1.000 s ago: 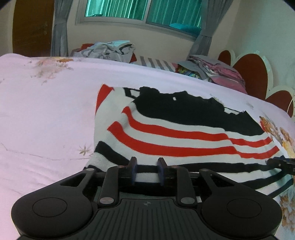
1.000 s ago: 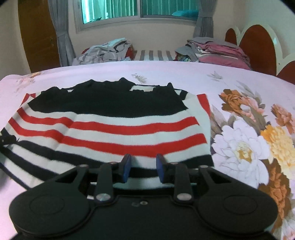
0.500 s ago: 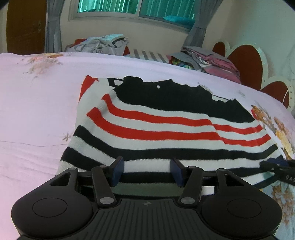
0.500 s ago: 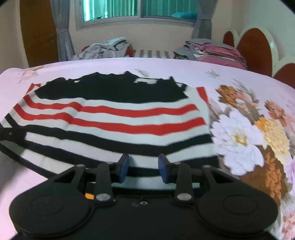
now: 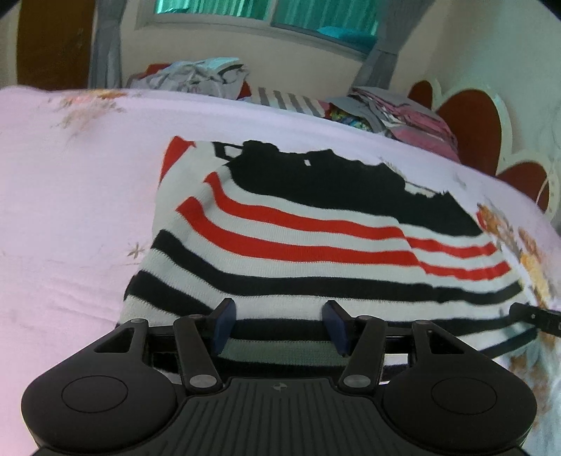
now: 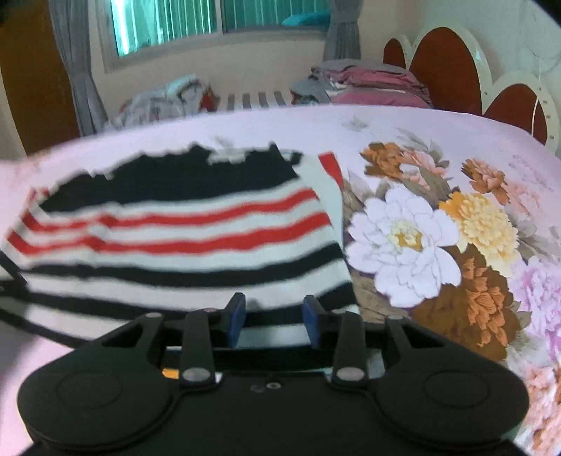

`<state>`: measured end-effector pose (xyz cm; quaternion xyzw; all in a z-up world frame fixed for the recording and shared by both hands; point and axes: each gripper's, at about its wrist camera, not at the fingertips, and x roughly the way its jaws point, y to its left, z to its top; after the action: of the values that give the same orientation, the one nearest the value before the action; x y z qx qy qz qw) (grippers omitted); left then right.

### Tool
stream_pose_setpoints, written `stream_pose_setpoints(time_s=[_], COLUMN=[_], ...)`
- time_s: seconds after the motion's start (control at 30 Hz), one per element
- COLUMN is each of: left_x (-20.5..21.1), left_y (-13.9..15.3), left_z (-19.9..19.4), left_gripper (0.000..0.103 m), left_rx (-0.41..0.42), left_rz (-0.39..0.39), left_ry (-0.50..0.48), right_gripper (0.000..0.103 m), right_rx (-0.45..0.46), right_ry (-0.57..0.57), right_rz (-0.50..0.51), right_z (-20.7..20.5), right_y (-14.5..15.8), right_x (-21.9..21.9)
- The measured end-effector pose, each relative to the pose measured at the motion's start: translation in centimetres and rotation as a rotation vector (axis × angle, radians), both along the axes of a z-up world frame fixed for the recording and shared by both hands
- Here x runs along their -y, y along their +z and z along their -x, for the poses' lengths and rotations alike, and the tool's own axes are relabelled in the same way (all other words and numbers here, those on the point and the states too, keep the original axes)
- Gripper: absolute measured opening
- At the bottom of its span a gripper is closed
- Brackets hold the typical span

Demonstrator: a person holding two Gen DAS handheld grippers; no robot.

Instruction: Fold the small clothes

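Left wrist view: low over the bed (image 5: 70,217), close behind the sweater (image 5: 315,245) hem, angled down toward the window (image 5: 266,14).
Right wrist view: same low, close angle, from the hem's right end.
Shared: sweater, window, headboard (image 6: 441,70).

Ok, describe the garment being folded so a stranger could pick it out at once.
Start at the bed's pink floral sheet. The striped sweater lies flat near its front edge, beside the big printed flowers. Unlike the clothes piles behind the bed, it is knit, black on top with red, white and black stripes.
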<state>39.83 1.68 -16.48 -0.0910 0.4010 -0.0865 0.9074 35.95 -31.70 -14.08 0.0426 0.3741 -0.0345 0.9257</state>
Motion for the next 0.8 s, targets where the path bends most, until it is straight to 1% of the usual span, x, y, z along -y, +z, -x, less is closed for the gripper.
stream_pose_setpoints(time_s=[0.1,0.23,0.37,0.43,0.47,0.5,0.53,0.63,0.67,0.8], left_x=[-0.7,-0.7,-0.8,-1.3,-2.0,-2.4,-2.5,-1.7,-1.6,-2.1], left_y=[0.6,1.6,1.1,0.0,-0.8,-1.1,-1.2,-0.9,-0.6,0.3], left_z=[0.2,-0.9,-3.7,-5.0,-5.4,-5.3,-5.3,-5.3,-5.2,-3.8], left_gripper=[0.058,0.063,0.064,0.064,0.064,0.064,0.064,0.064,0.064,0.066], left_rx=[-0.001,0.051,0.052,0.013,0.006,0.020,0.027,0.019,0.013,-0.011], left_rz=[0.045,0.046,0.036,0.021,0.047,0.071,0.077,0.025,0.025,0.060], left_ry=[0.025,0.044,0.075,0.110,0.133,0.142,0.143,0.120,0.125,0.155], right_gripper=[0.036,0.038,0.038,0.038,0.038,0.038,0.038,0.038,0.038,0.039], right_rx=[0.033,0.054,0.046,0.038,0.032,0.027,0.022,-0.011,-0.026,-0.008], right_ry=[0.042,0.100,0.150,0.178,0.192,0.204,0.218,0.241,0.249,0.263], right_rz=[-0.012,-0.036,-0.044,-0.047,-0.043,-0.039,-0.035,-0.030,-0.028,-0.033], right_z=[-0.4,-2.3,-4.9,-6.0,-6.5,-6.8,-7.2,-7.8,-8.1,-8.1], right_y=[1.3,2.2,1.6,1.0,0.7,0.4,0.0,-0.8,-1.2,-1.0], right_x=[-1.2,-3.1,-5.4,-6.6,-7.1,-7.5,-7.8,-8.4,-8.5,-8.5])
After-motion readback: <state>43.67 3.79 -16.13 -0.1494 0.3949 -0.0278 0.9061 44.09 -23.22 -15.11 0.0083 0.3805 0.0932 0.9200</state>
